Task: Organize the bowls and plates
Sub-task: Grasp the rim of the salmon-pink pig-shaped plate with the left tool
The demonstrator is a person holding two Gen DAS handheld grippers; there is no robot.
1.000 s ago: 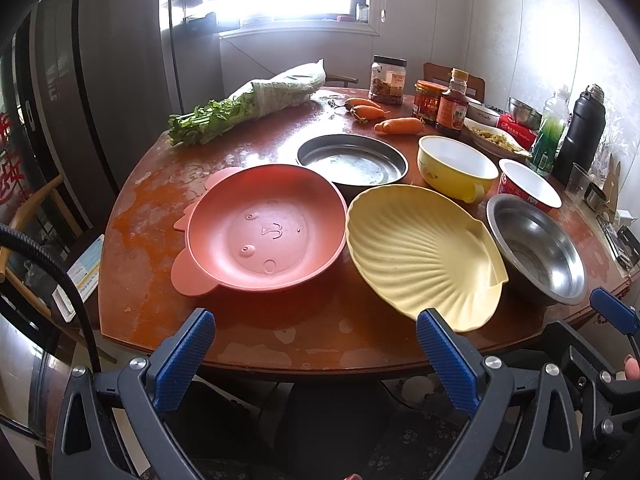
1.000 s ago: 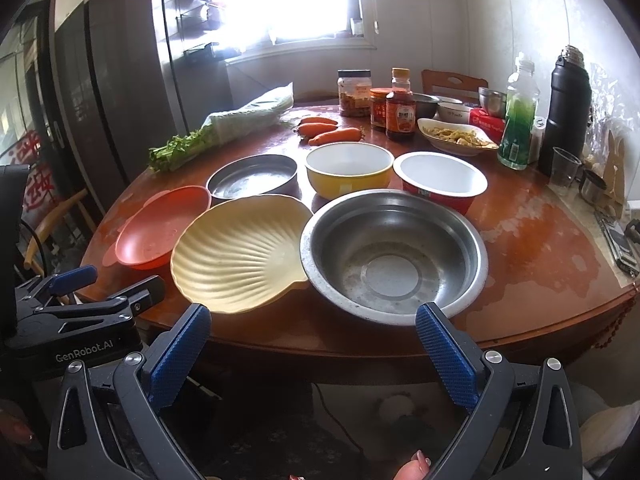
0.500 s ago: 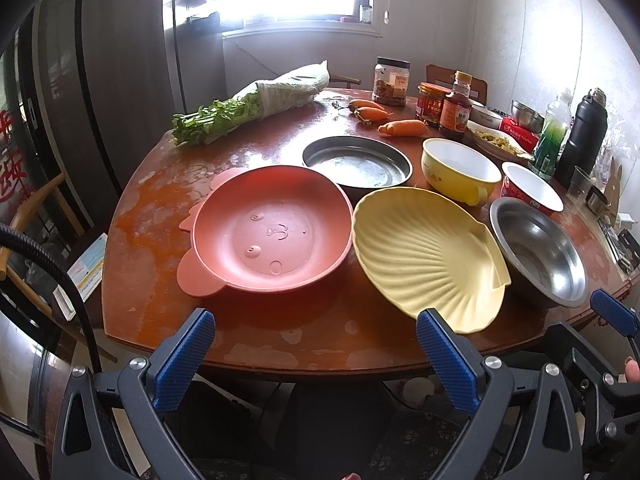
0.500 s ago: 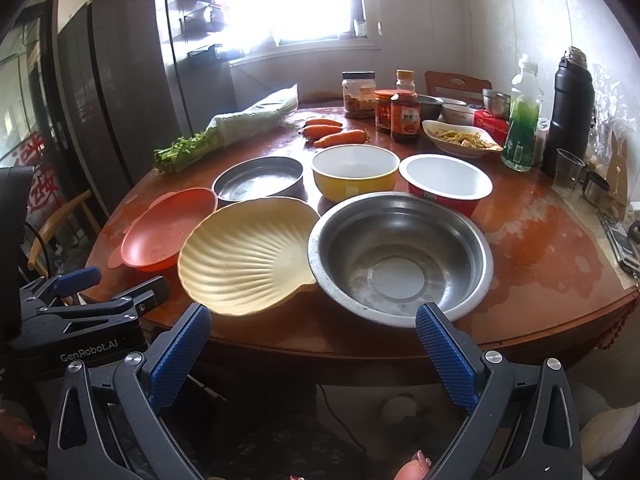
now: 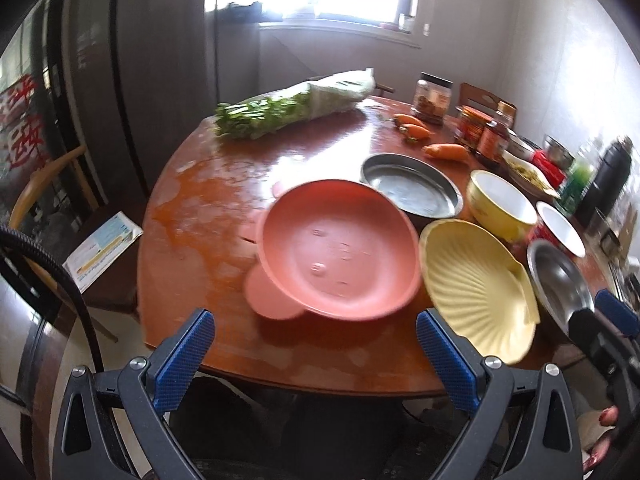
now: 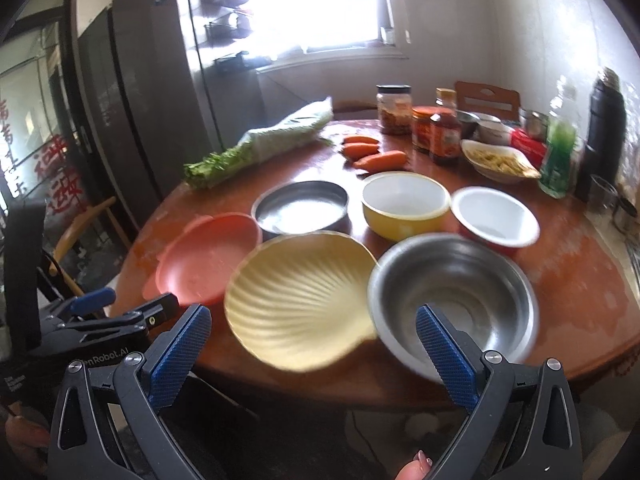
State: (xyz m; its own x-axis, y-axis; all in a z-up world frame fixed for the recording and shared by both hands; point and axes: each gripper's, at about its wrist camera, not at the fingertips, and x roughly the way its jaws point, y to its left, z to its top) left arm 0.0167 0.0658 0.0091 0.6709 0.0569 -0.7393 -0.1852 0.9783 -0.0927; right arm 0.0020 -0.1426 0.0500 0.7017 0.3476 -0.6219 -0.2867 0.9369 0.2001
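On the round wooden table lie an orange plastic plate, a yellow shell-shaped plate, a flat steel pan, a yellow bowl, a red bowl with white inside and a large steel bowl. My left gripper is open and empty, just before the table edge in front of the orange plate. My right gripper is open and empty, near the shell plate and the steel bowl.
At the back of the table lie bagged greens, carrots, jars and sauce bottles, a dish of food, a green bottle and a black flask. A wooden chair stands at the left.
Both grippers have moved closer to the table and swung a little to the left; the views are blurred. Both stay open and the dishes have not moved.
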